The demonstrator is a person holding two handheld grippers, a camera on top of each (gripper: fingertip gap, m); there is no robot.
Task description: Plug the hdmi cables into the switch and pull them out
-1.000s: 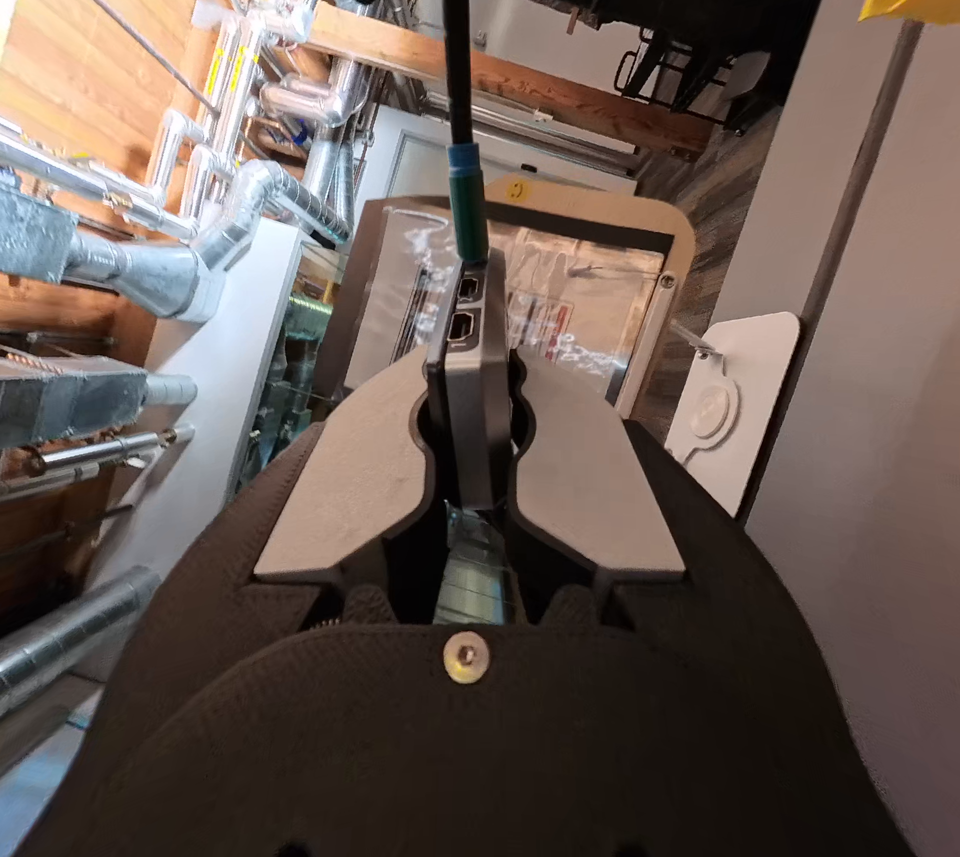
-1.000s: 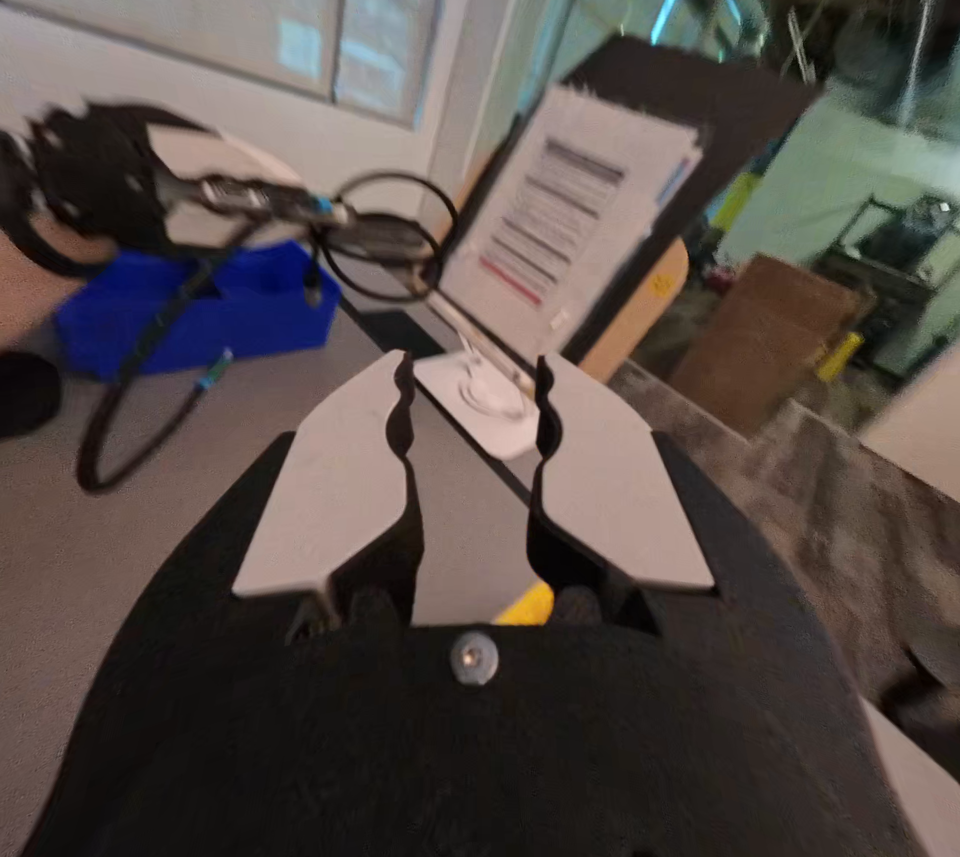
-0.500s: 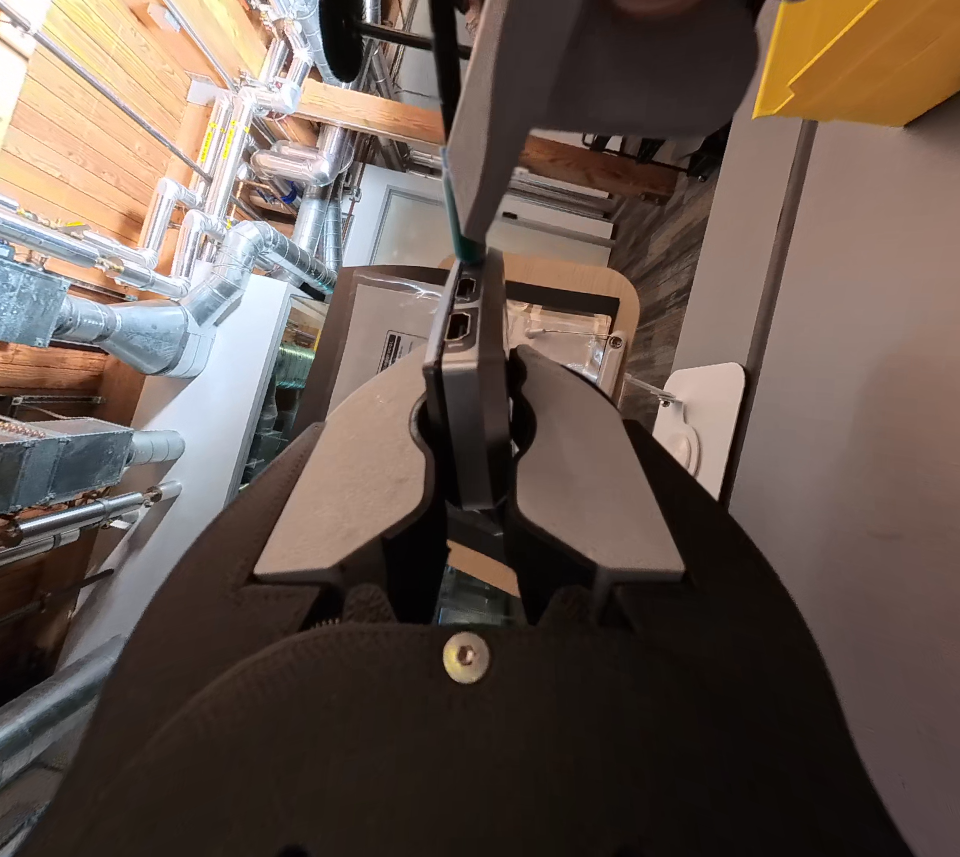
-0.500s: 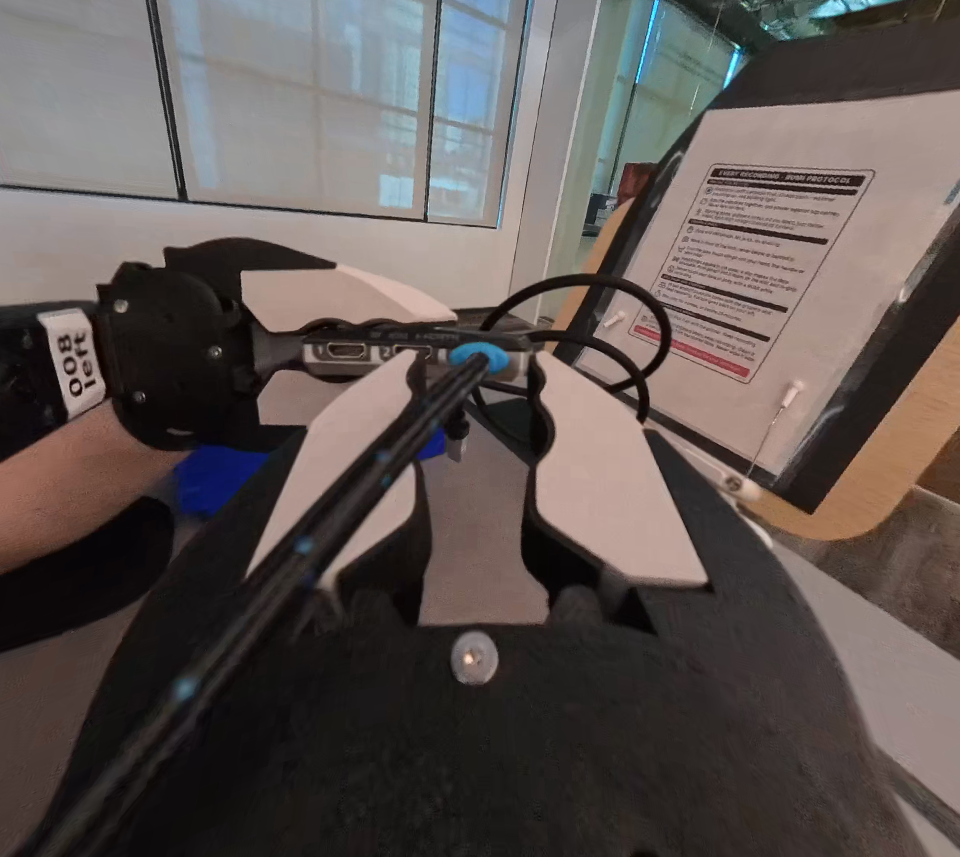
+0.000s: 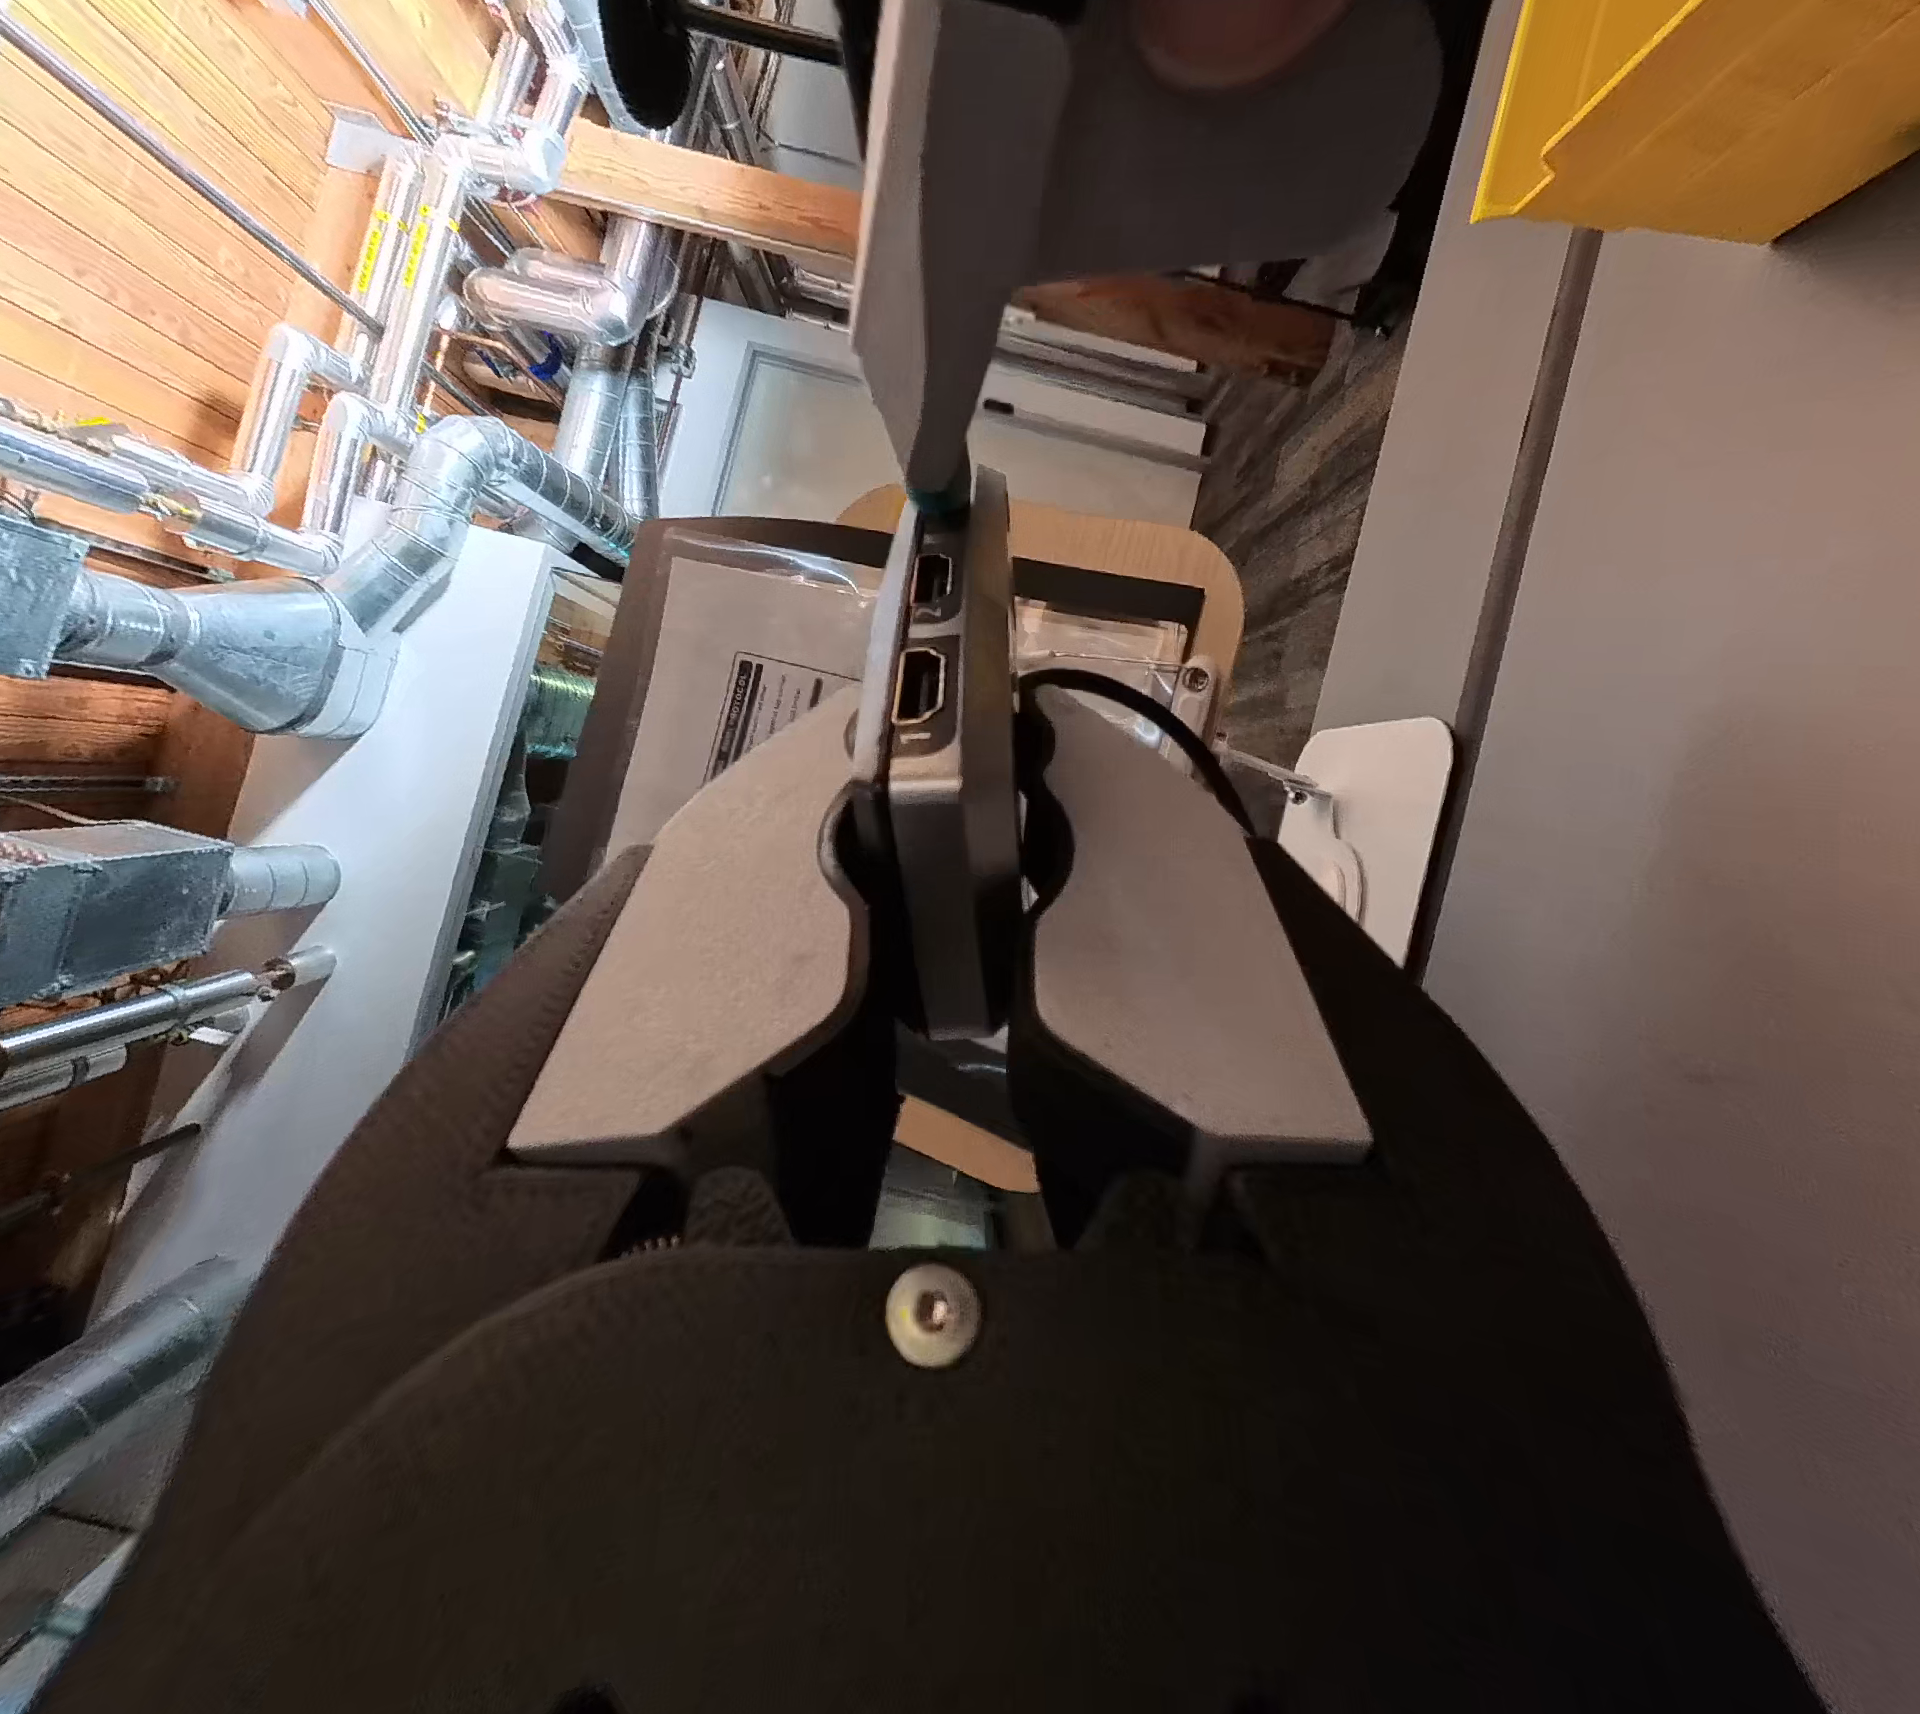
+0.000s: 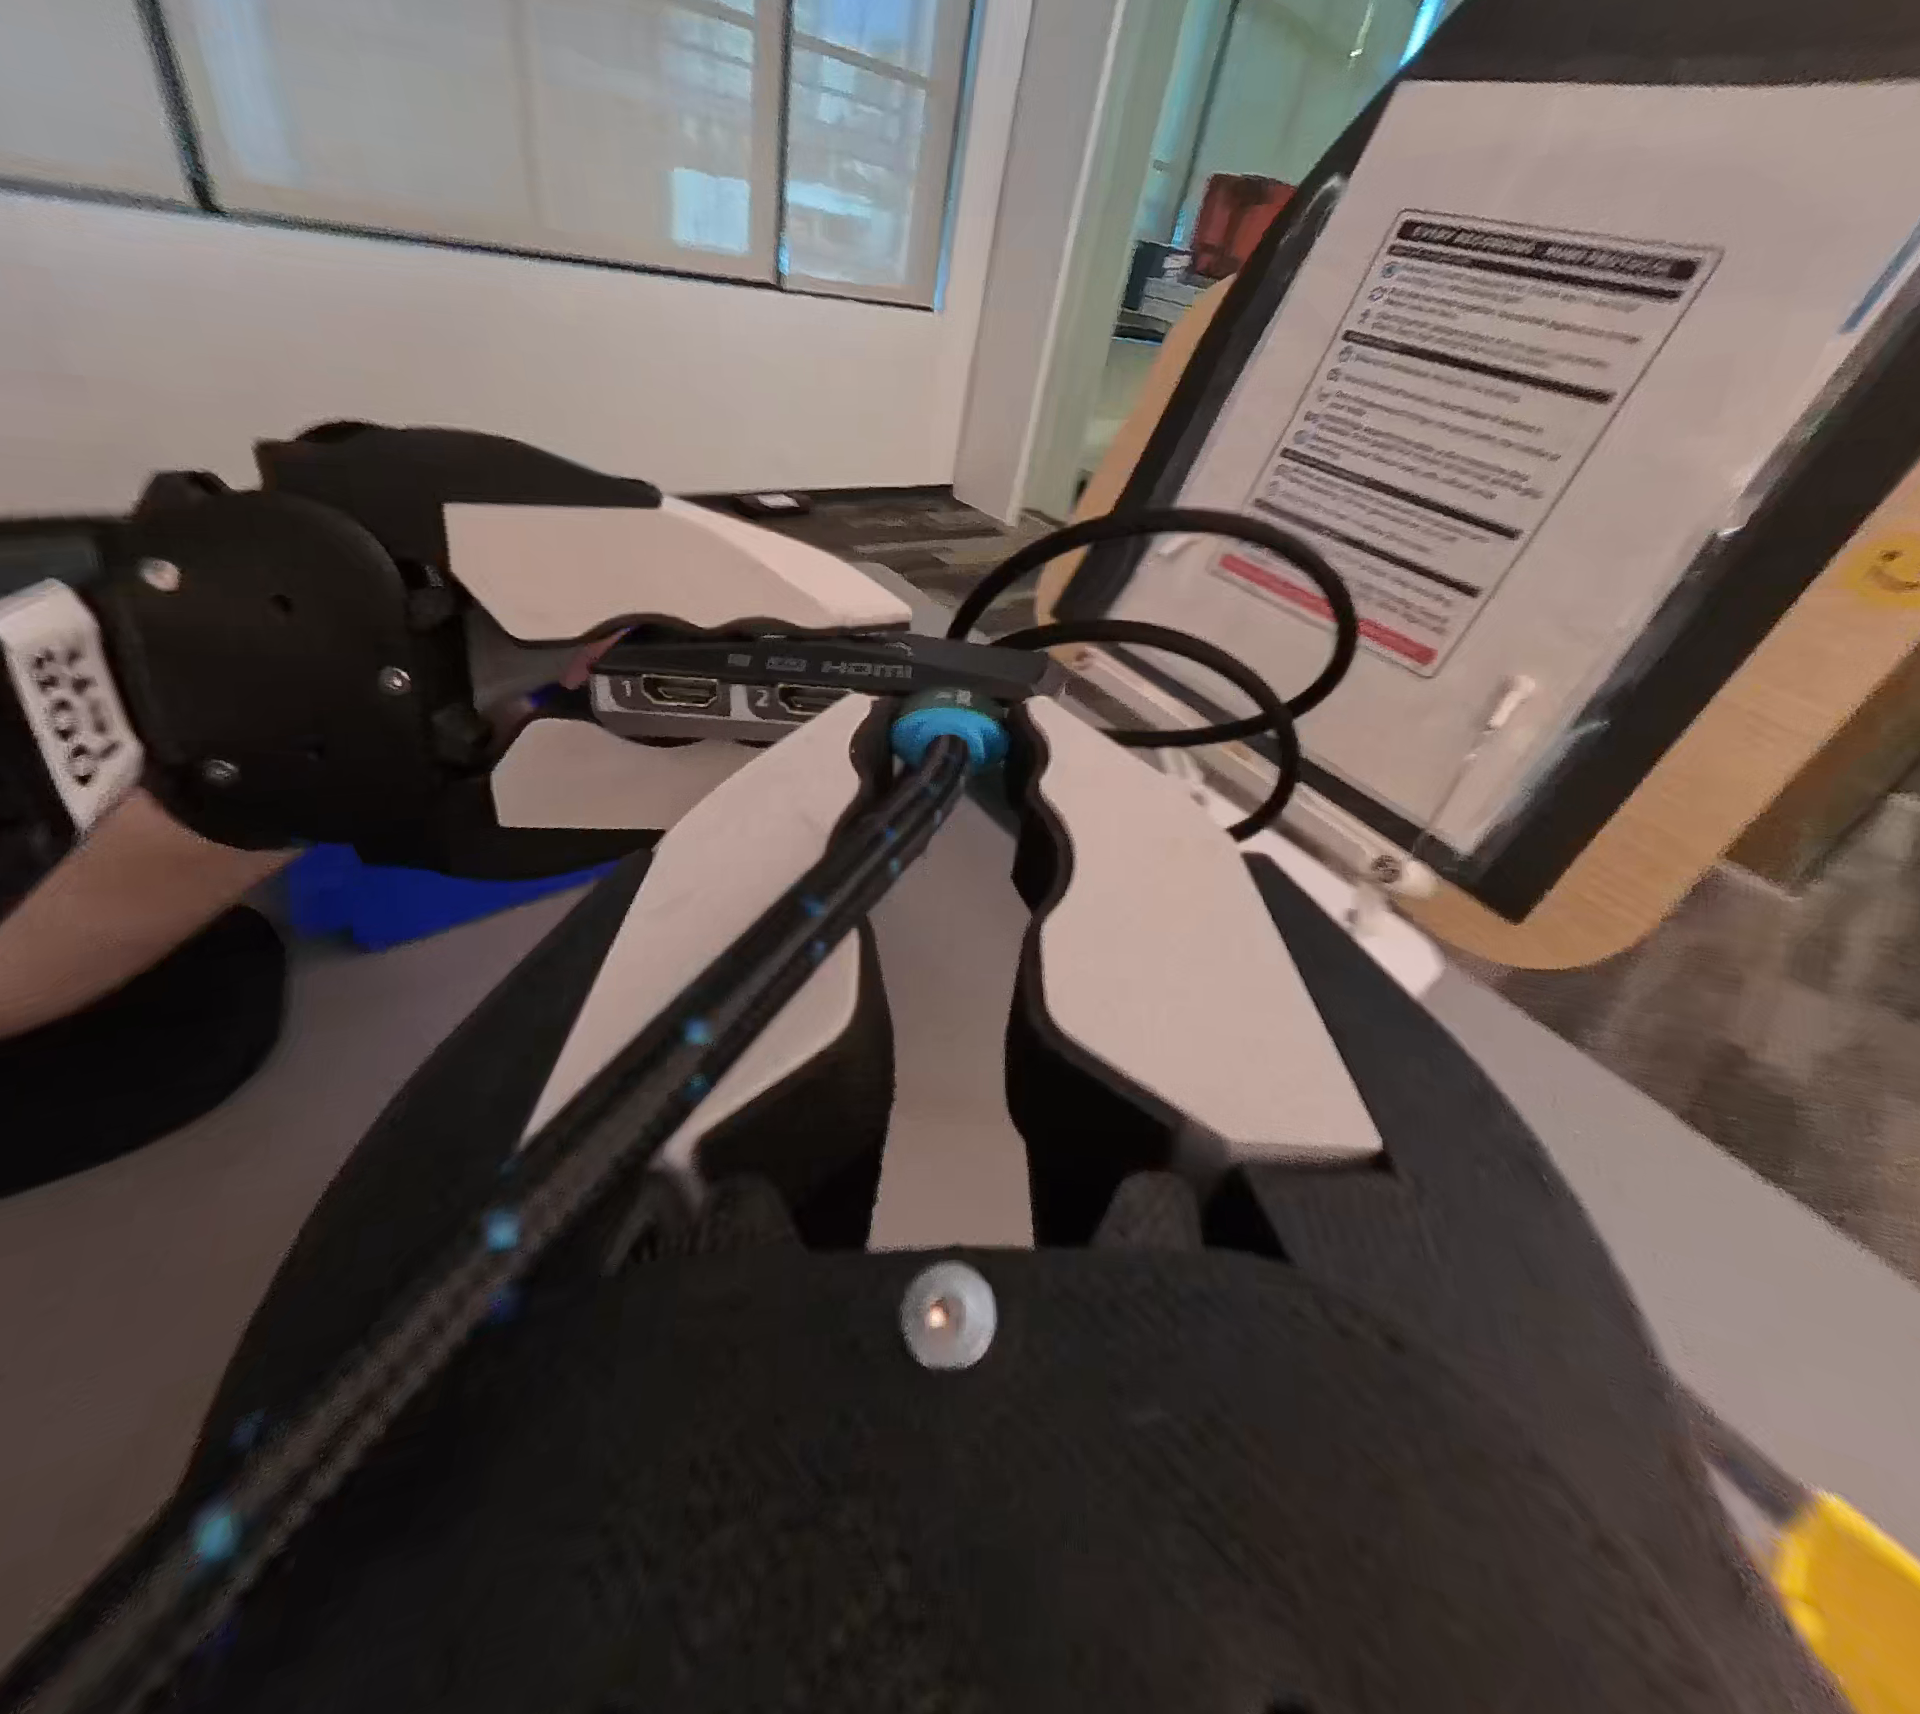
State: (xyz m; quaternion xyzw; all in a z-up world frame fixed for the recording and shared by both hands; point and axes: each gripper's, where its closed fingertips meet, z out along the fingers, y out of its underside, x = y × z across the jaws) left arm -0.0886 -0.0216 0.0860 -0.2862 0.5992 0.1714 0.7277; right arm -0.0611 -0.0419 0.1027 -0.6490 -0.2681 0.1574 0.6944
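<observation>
— While the switch (image 5: 940,843) is clamped edge-on between the closed fingers of the left gripper (image 5: 940,895), what is seen at its far end?

— Two empty ports are shown on its face; at 12 o'clock the right gripper (image 5: 935,314) is pressed in from above, and the third port is hidden behind it.

— And from the right wrist view?

— The right gripper (image 6: 940,781) is seen with its fingers nearly closed around the blue-collared plug (image 6: 948,729) of the braided hdmi cable (image 6: 582,1155), which is seated against the switch (image 6: 810,677). The cable is draped across the left-hand finger toward 7 o'clock.

— What is noted around it?

— A thin black cable (image 6: 1195,625) is looped at 2 o'clock before a framed sheet (image 6: 1475,438); a blue bin (image 6: 416,895) lies at 9 o'clock on the grey surface (image 6: 104,1301).
</observation>
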